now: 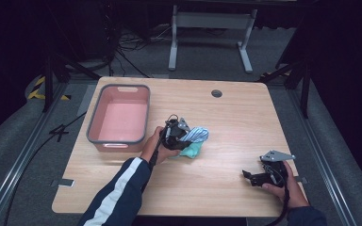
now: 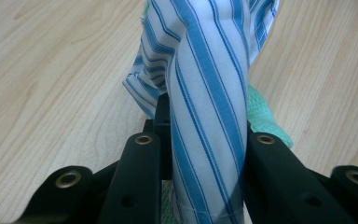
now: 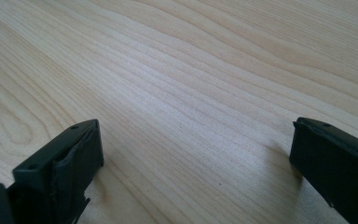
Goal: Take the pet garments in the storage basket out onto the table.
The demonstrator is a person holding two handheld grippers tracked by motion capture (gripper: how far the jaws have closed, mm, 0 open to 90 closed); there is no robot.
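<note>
A blue-and-white striped cloth (image 1: pixel 199 134) (image 2: pixel 205 93) is bunched up at the middle of the wooden table, on top of a mint green cloth (image 1: pixel 191 150) (image 2: pixel 265 119). My left gripper (image 1: pixel 181 134) (image 2: pixel 205 182) is shut on a fold of the striped cloth, which fills the gap between its black jaws. My right gripper (image 1: pixel 248 175) (image 3: pixel 193 154) rests open near the table's front right edge, jaws wide apart over bare wood with nothing between them.
A pink bin (image 1: pixel 120 117) with a grey rim stands at the left of the table, with nothing in it. A round cable hole (image 1: pixel 216 93) lies near the far edge. Beyond the table stands a white metal frame (image 1: pixel 212 28).
</note>
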